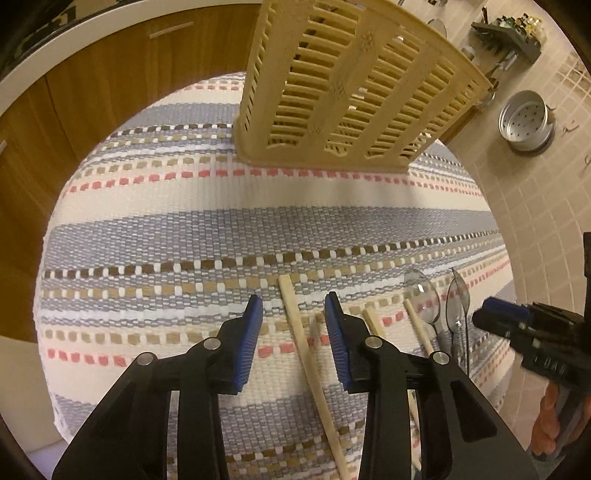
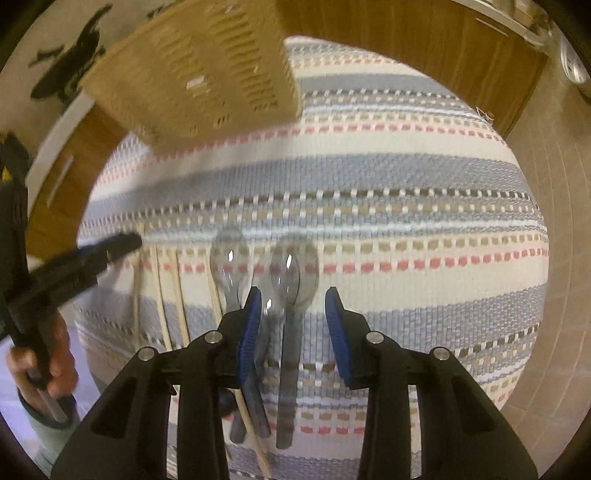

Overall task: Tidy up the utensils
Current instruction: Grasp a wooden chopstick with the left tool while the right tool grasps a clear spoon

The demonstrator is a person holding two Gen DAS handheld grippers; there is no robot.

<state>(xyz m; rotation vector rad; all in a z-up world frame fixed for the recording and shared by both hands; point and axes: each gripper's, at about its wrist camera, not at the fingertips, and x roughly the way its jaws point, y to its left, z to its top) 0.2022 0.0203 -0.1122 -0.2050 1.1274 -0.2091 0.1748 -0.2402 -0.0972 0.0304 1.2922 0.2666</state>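
A beige slotted utensil holder stands at the far side of a striped woven mat; it also shows in the right wrist view. My left gripper is open, its jaws on either side of a wooden chopstick lying on the mat. More chopsticks and clear plastic spoons lie to its right. My right gripper is open above the clear spoons with grey handles. Chopsticks lie left of them.
Wooden cabinet doors are behind the mat. A tiled wall with a metal strainer cup and a rack is at the right. The right gripper shows at the right edge of the left wrist view.
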